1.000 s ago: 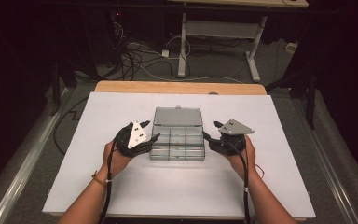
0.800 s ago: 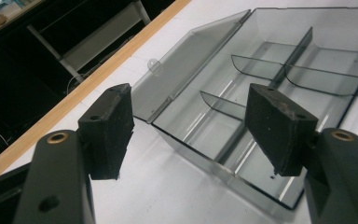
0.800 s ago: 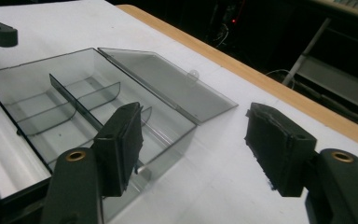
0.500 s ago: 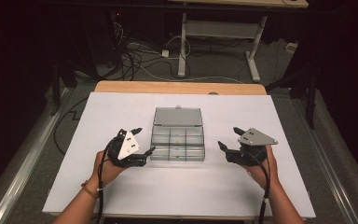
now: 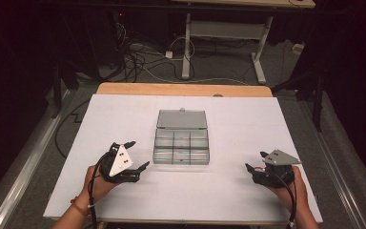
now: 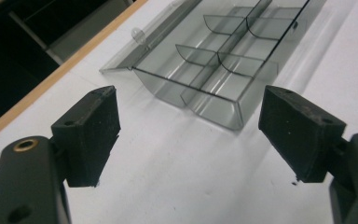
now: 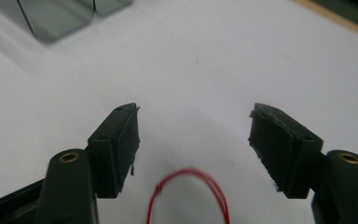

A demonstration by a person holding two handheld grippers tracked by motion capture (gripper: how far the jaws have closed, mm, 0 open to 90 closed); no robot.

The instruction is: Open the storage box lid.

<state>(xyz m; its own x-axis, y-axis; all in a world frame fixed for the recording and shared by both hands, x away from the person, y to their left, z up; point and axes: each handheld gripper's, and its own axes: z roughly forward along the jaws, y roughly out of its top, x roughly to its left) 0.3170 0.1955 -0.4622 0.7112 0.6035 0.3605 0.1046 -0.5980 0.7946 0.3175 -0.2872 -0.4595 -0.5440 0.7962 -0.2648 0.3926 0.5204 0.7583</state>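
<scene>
A clear grey plastic compartment box (image 5: 181,145) lies in the middle of the white board (image 5: 228,191), lid folded back flat behind it, its cells empty. My left gripper (image 5: 139,153) is just left of the box's near corner, apart from it. Its jaws have been opening and stand wide with nothing between them. In the left gripper view the box (image 6: 223,60) sits ahead of the left gripper (image 6: 191,135). My right gripper (image 5: 255,160) is well right of the box; its jaws have just been closing a little and remain open and empty. The right gripper (image 7: 196,116) hovers over bare board.
A wooden table edge (image 5: 181,89) runs behind the board. Cables (image 5: 143,57) and a desk frame (image 5: 224,33) lie on the dark floor beyond. A thin red cord loop (image 7: 165,186) shows low between the right jaws. The box's corner (image 7: 56,18) is at upper left there.
Both hands have drawn back from the box's sides towards the near edge, the right one farther out to the right. The box stays where it was.
</scene>
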